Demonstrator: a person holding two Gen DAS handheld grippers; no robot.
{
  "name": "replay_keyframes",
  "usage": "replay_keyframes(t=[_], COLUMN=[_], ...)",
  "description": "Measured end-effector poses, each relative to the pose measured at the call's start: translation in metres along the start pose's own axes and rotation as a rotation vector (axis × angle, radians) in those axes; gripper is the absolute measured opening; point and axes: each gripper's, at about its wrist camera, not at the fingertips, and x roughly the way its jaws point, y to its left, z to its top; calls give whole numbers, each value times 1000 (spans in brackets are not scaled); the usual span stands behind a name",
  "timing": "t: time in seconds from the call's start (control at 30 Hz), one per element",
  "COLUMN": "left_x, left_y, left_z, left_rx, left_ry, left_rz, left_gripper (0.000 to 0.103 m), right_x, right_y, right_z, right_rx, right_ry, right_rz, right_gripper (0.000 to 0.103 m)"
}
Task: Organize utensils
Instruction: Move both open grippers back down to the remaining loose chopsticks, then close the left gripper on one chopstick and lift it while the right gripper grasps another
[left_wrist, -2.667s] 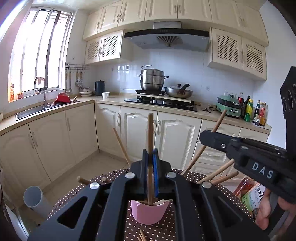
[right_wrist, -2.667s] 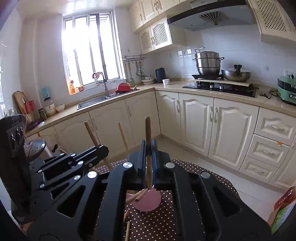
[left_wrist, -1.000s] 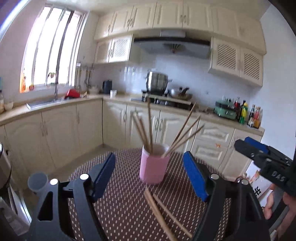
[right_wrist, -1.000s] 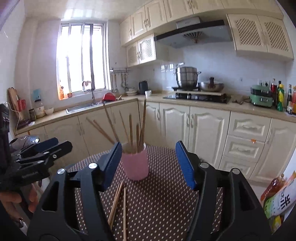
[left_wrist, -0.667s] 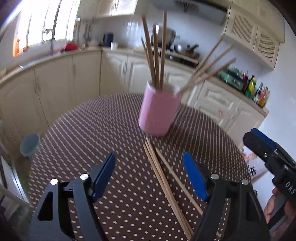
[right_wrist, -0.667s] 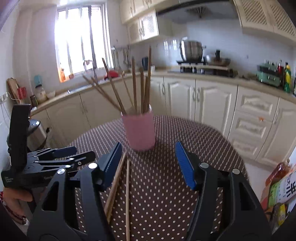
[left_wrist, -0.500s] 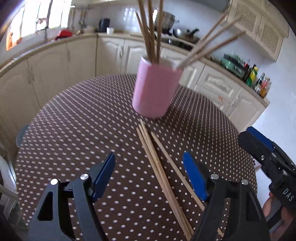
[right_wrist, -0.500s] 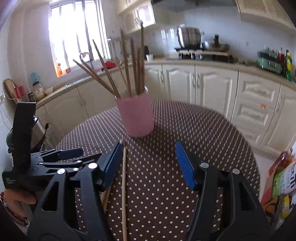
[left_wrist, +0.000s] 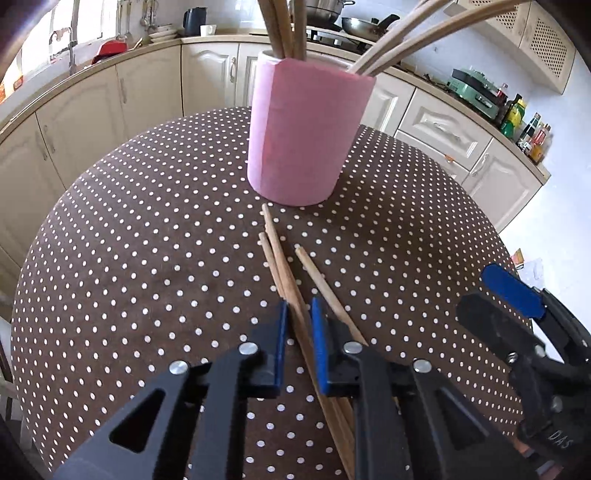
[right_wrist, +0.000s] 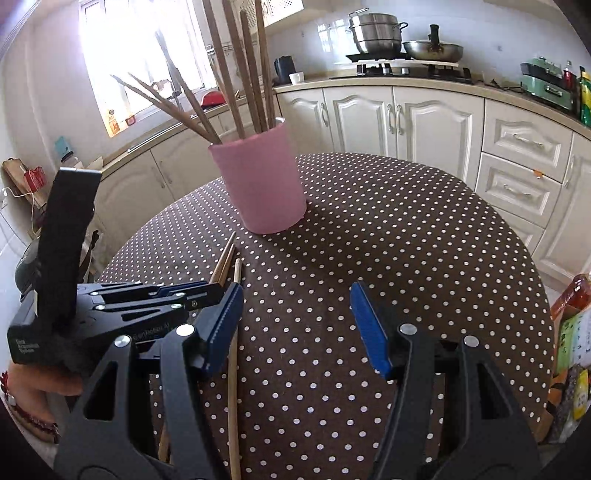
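Observation:
A pink cup (left_wrist: 306, 133) holding several wooden chopsticks stands on the brown polka-dot table (left_wrist: 147, 258); it also shows in the right wrist view (right_wrist: 262, 184). Three loose chopsticks (left_wrist: 284, 262) lie on the table in front of the cup. My left gripper (left_wrist: 298, 314) is down at the table, its blue pads closed around two of them, with the third lying just right of the jaws. In the right wrist view the left gripper (right_wrist: 207, 290) sits at the left over the chopsticks (right_wrist: 225, 262). My right gripper (right_wrist: 295, 314) is open and empty above the table.
The round table's edge curves close on all sides. Bottles and packets (right_wrist: 569, 332) stand off its right side. Kitchen cabinets (right_wrist: 406, 118), a stove with pots (right_wrist: 388, 37) and a sink under the window lie behind.
My left gripper came down over the loose chopsticks and its jaws narrowed from wide open to close around two of them. The right gripper moved down toward the table and stayed open.

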Motion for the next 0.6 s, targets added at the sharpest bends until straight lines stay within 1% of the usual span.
replay_keyframes(t=[0.1, 0.17, 0.3, 0.5, 0.53, 0.57, 0.6], left_x=[-4, -7, -11, -19, -20, -20, -21], left_y=[3, 11, 25, 40, 42, 44, 45], left_z=[3, 5, 1, -4, -5, -5, -6], left_rx=[-3, -16, -35, -49, -49, -50, -51], left_ry=[-6, -7, -6, -13, -12, -8, -7], left_rz=[-2, -10, 2, 25, 24, 22, 24], left_gripper=[6, 6, 6, 6, 6, 6, 6], right_x=[6, 10, 24, 52, 56, 59, 63], right_y=[3, 5, 14, 38, 42, 45, 50], right_z=[2, 3, 5, 7, 8, 9, 11], right_rx=[-3, -6, -46, -130, -143, -153, -167], right_ry=[22, 41, 106, 228, 239, 249, 266], right_rz=[12, 22, 25, 5, 3, -1, -3], right_gripper=[60, 60, 60, 60, 58, 51, 47])
